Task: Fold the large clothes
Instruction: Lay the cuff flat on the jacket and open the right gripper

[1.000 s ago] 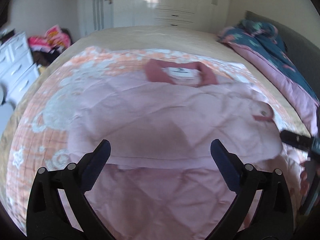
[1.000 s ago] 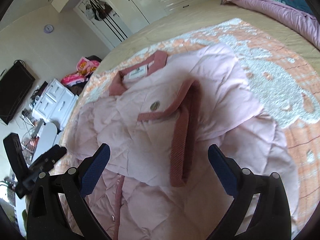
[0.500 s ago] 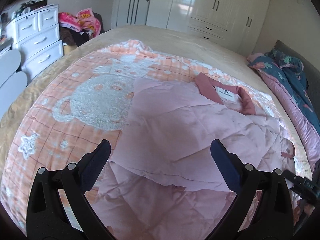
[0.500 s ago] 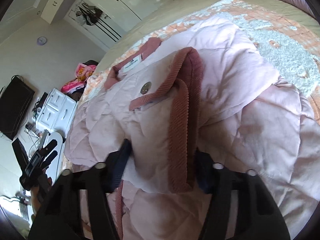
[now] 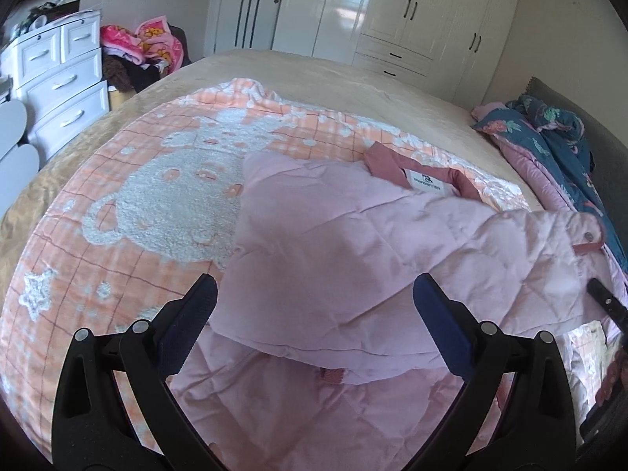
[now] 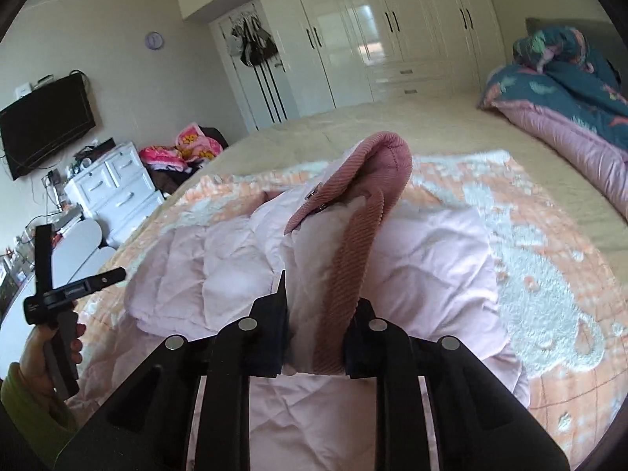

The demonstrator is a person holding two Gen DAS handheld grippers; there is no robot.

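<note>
A pale pink quilted jacket with a dusty-rose collar lies partly folded on an orange bear-print blanket on the bed. My left gripper hovers open over the jacket's near folded edge, with nothing between its fingers. My right gripper is closing its jaws on the jacket's sleeve with its ribbed rose trim. The pads press on the fabric and the sleeve end stands raised above the body of the jacket. In the right wrist view, a hand holds the left gripper at the left.
A folded blue-and-pink duvet lies along the bed's right side. White drawers and a pile of clothes stand at the left, white wardrobes behind the bed. A black screen hangs on the wall.
My right gripper went from wide open to shut on the trimmed sleeve and lifted it off the jacket. My left gripper shifted sideways over the jacket and stayed open.
</note>
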